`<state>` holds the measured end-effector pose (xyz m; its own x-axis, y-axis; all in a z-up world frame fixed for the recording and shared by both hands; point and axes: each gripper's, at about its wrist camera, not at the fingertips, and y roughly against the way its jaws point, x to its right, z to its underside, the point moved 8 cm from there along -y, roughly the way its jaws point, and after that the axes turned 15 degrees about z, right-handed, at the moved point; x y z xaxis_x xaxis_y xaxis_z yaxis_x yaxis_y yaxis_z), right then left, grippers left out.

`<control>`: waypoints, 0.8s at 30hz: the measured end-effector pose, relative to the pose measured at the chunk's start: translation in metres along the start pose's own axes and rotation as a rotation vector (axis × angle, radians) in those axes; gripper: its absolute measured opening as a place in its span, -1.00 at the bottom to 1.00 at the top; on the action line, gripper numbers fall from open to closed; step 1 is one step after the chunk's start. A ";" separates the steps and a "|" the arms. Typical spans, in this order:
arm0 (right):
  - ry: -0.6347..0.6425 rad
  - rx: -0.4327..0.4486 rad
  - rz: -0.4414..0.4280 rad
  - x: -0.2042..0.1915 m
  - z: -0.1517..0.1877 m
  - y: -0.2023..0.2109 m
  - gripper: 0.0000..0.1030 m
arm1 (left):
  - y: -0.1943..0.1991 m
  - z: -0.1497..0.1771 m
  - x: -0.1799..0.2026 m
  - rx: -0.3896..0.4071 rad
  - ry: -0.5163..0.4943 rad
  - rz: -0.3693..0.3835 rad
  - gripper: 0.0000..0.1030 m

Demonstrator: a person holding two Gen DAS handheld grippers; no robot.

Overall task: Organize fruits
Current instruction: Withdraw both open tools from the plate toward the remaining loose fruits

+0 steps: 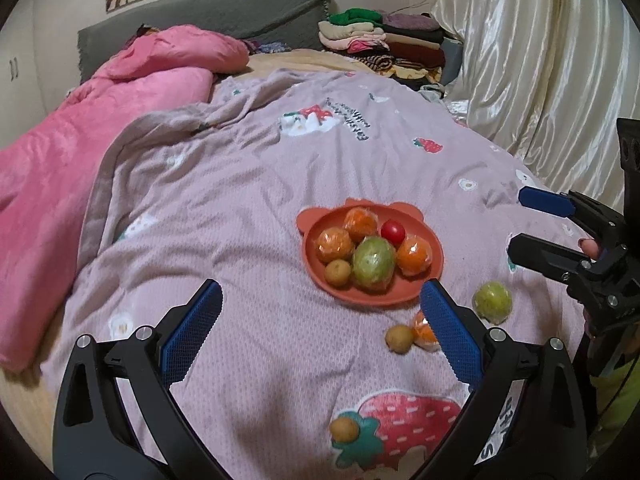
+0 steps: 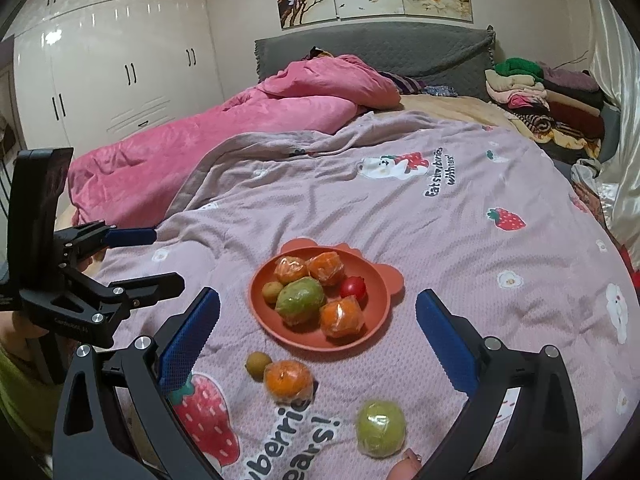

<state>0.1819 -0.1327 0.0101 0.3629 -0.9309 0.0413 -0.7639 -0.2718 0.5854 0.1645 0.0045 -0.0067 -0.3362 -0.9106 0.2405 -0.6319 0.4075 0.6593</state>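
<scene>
An orange-red plate with ear-shaped tabs lies on the lilac bedspread. It holds three wrapped oranges, a wrapped green fruit, a red tomato and a small brown fruit. Loose on the spread in front of it lie a green fruit, a wrapped orange and a small brown fruit. Another small brown fruit sits nearer me. My left gripper is open, with nothing between its blue pads. My right gripper is open too, short of the plate, with nothing held.
A pink quilt is heaped on the bed's left side. Folded clothes are stacked by the grey headboard, and a cream curtain hangs on the right. White wardrobe doors stand beyond the bed. A person's fingertip shows at the bottom edge.
</scene>
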 end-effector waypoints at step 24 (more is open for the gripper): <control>0.052 -0.023 -0.014 -0.020 0.025 0.022 0.91 | 0.017 0.039 0.006 -0.035 0.036 -0.016 0.81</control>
<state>0.1445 -0.1259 0.0016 0.4009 -0.9131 0.0746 -0.7462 -0.2782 0.6048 0.1244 0.0083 -0.0218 -0.3005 -0.9192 0.2545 -0.6124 0.3905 0.6874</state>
